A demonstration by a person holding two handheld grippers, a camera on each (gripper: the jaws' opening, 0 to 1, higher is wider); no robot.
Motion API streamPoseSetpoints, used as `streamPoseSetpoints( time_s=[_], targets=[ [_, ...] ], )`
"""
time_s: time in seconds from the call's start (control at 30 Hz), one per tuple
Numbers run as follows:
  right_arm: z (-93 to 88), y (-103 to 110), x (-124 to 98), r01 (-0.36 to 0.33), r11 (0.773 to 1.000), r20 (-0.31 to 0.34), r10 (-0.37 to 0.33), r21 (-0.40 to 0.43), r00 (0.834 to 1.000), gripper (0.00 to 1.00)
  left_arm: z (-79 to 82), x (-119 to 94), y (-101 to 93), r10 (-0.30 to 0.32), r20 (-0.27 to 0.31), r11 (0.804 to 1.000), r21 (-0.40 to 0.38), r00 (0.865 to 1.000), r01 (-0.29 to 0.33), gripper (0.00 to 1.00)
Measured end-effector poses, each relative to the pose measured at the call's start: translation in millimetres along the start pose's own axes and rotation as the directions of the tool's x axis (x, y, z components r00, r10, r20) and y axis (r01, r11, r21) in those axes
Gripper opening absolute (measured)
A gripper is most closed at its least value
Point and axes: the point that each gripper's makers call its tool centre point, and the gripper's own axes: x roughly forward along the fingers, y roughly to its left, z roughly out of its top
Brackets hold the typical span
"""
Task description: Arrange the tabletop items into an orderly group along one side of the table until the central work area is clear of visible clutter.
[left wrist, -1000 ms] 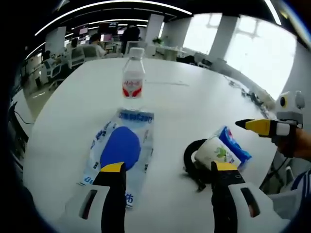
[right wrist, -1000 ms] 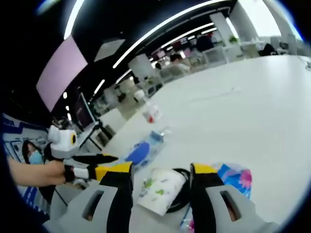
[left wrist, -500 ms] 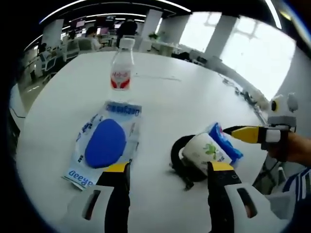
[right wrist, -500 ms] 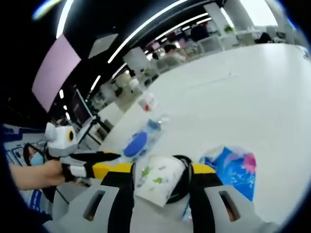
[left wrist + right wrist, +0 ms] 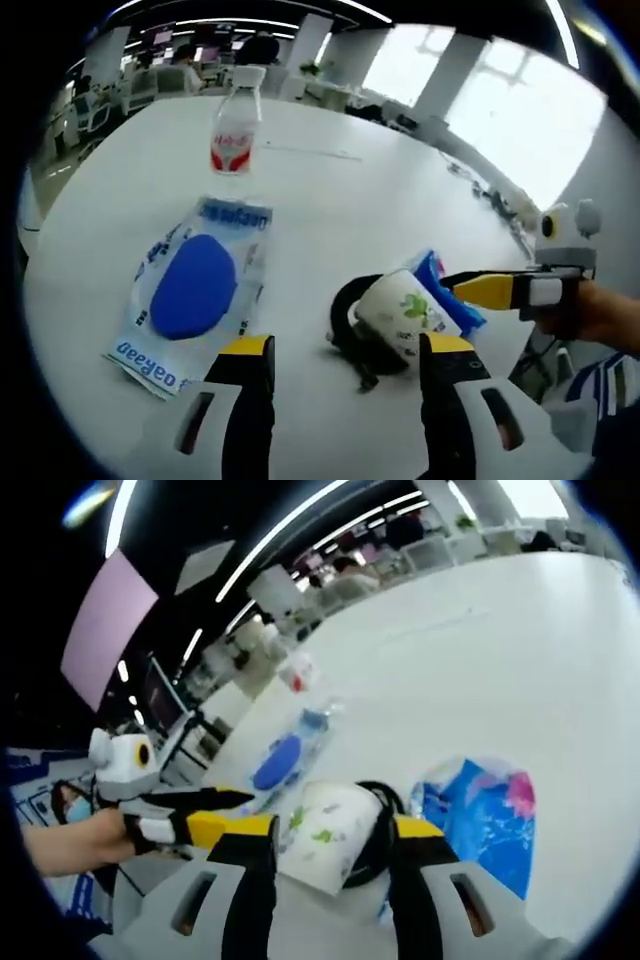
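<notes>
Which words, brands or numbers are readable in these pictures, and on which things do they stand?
Pouch: blue print at both ends, seen upside down, too blurred to read.
Bottle: red label, white marks, too small to read.
Cup: green pattern, no words seen.
Blue pack: no readable text.

Both views are bright and evenly lit. In the left gripper view, daylight pours through windows point(image 5: 500, 110) at about two o'clock and washes them out to plain white. Ceiling light strips point(image 5: 290, 530) arc overhead at twelve o'clock in the right gripper view, bent by the fisheye. The white table point(image 5: 360, 210) shows only soft, faint shadows. The right gripper view is smeared, and its far background is hazy. Straight lines curve strongly toward the edges.
</notes>
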Motion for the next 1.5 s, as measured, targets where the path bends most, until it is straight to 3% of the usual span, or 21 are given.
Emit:
streamPoseSetpoints(
  time_s=[0.27,0.37,0.43,0.53,0.97,1.5],
  targets=[
    [-2.7,-3.1,4.3,-0.003,1.000,-0.010,0.004,0.031,1.000,0.40,-4.3,4.4,-10.5,-0.045,-0.023,0.999,0.010,0.999,0.045,0.48],
    [-4.9,-4.9,5.4,0.000,0.999,-0.021,0.001,0.038,1.000,0.40,-13.0,9.2,-22.0,-0.081,-0.069,0.994,0.068,0.994,0.085,0.47],
    [-5.6,-6.0,6.9,0.001,0.999,-0.026,0.000,0.042,1.000,0.40,-14.6,11.6,-25.3,-0.086,-0.072,0.994,0.067,0.994,0.091,0.47],
    [-6.0,-5.8,7.5,0.001,0.999,-0.031,0.000,0.051,1.000,0.40,-17.5,15.5,-32.0,-0.113,-0.079,0.993,0.030,0.990,0.116,0.47],
    [-6.9,-2.9,18.9,-0.010,0.993,-0.049,0.016,0.115,0.999,0.40,-15.8,24.7,-48.7,-0.158,-0.104,0.987,0.012,0.982,0.160,0.43],
    [-14.8,-5.0,24.8,-0.010,0.990,-0.093,0.024,0.143,0.995,0.36,-19.5,35.5,-49.7,-0.191,-0.117,0.979,-0.096,0.975,0.180,0.44]
  ],
)
